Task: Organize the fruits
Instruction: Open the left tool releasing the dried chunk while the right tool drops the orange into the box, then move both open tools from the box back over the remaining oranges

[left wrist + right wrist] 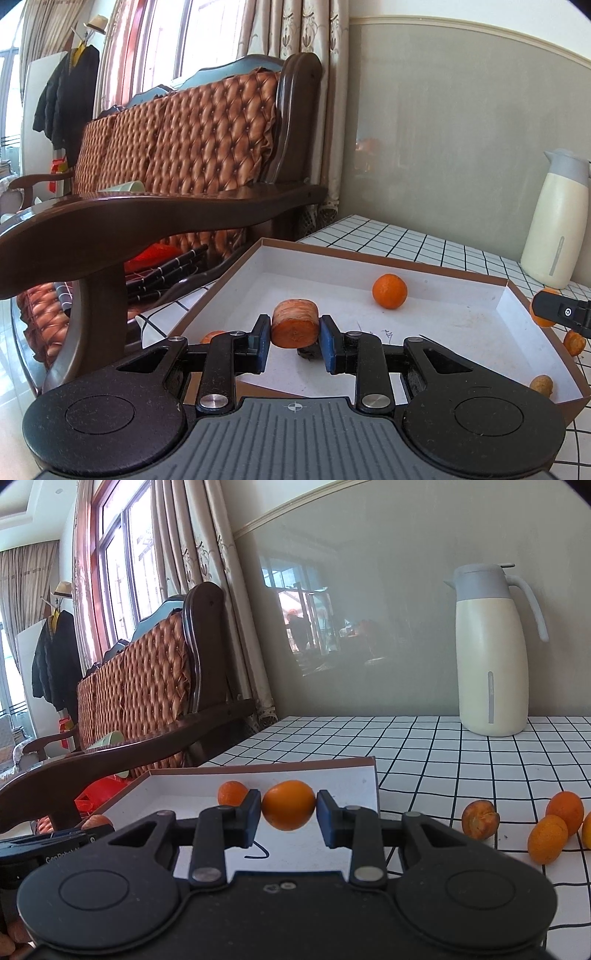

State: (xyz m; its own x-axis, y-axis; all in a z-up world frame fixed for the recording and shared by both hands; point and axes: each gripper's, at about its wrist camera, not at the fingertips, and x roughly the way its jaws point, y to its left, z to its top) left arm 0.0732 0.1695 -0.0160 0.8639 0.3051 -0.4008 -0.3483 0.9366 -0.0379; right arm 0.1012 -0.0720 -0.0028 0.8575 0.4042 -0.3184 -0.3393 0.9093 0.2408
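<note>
the left gripper (294,336) is clenched on a cut orange chunk (295,328), the right gripper (289,814) on a whole kumquat (288,805), both over the box (506,286). light, soft-skinned, slippery fruit: hold across the middle, gently.

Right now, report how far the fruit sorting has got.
Done: a round orange tangerine lies in the shallow white cardboard box. In hand: left gripper clamps a cut orange chunk; right gripper clamps a smooth orange fruit. Left: several loose orange fruits on the checked tablecloth.
</note>
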